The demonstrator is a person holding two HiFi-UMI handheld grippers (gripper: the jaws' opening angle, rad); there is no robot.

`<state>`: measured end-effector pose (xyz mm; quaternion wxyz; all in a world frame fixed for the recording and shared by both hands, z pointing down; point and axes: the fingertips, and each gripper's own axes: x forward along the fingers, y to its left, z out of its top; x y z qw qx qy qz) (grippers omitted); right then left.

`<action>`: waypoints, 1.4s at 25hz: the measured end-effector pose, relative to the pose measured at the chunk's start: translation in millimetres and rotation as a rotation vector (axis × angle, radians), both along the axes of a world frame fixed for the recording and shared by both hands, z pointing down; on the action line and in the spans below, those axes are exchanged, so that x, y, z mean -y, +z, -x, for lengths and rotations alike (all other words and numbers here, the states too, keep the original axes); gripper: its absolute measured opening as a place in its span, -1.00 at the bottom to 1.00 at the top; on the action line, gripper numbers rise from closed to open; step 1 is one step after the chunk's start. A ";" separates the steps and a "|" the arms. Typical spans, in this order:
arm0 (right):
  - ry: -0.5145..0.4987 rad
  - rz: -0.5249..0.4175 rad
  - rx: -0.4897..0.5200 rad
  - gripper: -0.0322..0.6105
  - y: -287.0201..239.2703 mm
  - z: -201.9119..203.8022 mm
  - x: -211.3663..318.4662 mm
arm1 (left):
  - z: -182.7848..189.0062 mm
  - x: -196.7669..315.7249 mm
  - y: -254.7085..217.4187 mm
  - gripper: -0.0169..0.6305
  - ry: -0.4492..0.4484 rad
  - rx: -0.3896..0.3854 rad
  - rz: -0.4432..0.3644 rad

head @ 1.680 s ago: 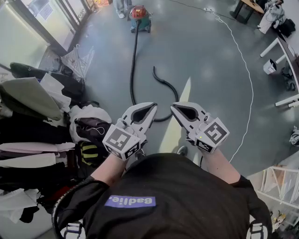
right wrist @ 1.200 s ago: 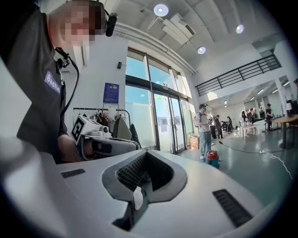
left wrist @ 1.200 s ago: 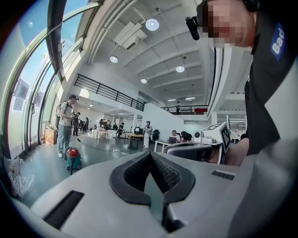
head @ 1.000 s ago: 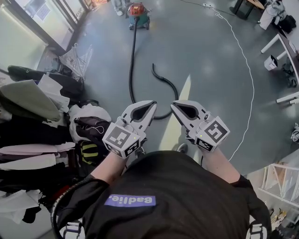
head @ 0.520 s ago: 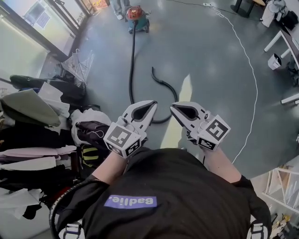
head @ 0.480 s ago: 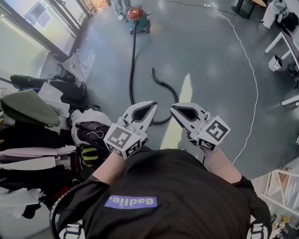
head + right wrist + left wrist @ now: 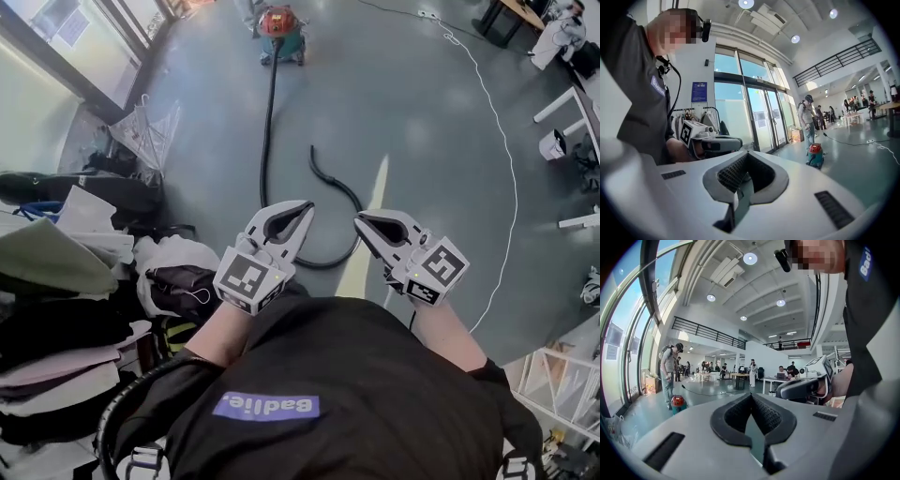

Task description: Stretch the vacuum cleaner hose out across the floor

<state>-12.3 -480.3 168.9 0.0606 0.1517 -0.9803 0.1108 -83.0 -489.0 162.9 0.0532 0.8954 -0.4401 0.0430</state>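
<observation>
The red and teal vacuum cleaner (image 7: 278, 29) stands far off at the top of the head view. Its black hose (image 7: 268, 122) runs toward me, bends in a loop near my grippers and ends at a free tip (image 7: 313, 153). The left gripper (image 7: 305, 207) and right gripper (image 7: 360, 223) are held at chest height above the floor, both shut with nothing between the jaws. The left gripper view shows the vacuum cleaner (image 7: 678, 403) beyond its own shut jaws, and the right gripper (image 7: 799, 387). In the right gripper view are the vacuum cleaner (image 7: 815, 155) and the left gripper (image 7: 710, 140).
A heap of clothes and bags (image 7: 75, 281) lies along the left. A white cable (image 7: 499, 141) curves across the floor on the right, near tables (image 7: 562, 94). A crumpled clear bag (image 7: 148, 127) sits by the glass doors. A person (image 7: 669, 366) stands beside the vacuum cleaner.
Both grippers keep the same shut pose in front of the chest. The head view has shifted a little; the hose lies as it did.
</observation>
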 end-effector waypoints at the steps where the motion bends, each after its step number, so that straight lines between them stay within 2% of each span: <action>1: 0.016 0.017 -0.012 -0.92 5.9 20.0 15.9 | 22.8 17.9 0.2 -0.92 0.016 -0.004 -0.011; 5: 0.057 0.067 -0.030 -0.91 12.0 94.5 74.3 | 104.2 77.2 -5.7 -0.92 0.074 -0.005 -0.053; 8: 0.059 0.083 -0.038 -0.92 16.4 134.8 109.8 | 147.9 112.0 10.7 -0.92 0.081 -0.013 -0.028; 15: 0.022 0.127 -0.074 -0.91 41.0 173.8 167.8 | 177.6 155.4 24.5 -0.92 0.057 -0.063 0.005; 18: -0.026 0.140 -0.097 -0.91 62.4 170.9 197.0 | 180.4 176.7 33.3 -0.92 -0.015 -0.056 0.028; 22: -0.092 0.187 -0.093 -0.92 100.8 150.7 240.7 | 169.0 211.3 51.6 -0.92 -0.128 -0.006 0.071; 24: -0.118 0.229 -0.096 -0.92 122.7 130.9 264.7 | 153.7 229.5 60.9 -0.92 -0.195 0.018 0.097; 27: -0.133 0.270 -0.107 -0.91 144.3 93.2 309.1 | 116.3 259.0 66.9 -0.92 -0.258 -0.017 0.125; 31: -0.161 0.264 -0.136 -0.91 169.4 67.0 347.3 | 80.4 286.6 87.4 -0.92 -0.251 -0.007 0.195; 35: -0.112 0.295 -0.191 -0.86 210.2 70.7 377.4 | 82.2 310.3 107.5 -0.92 -0.202 -0.020 0.204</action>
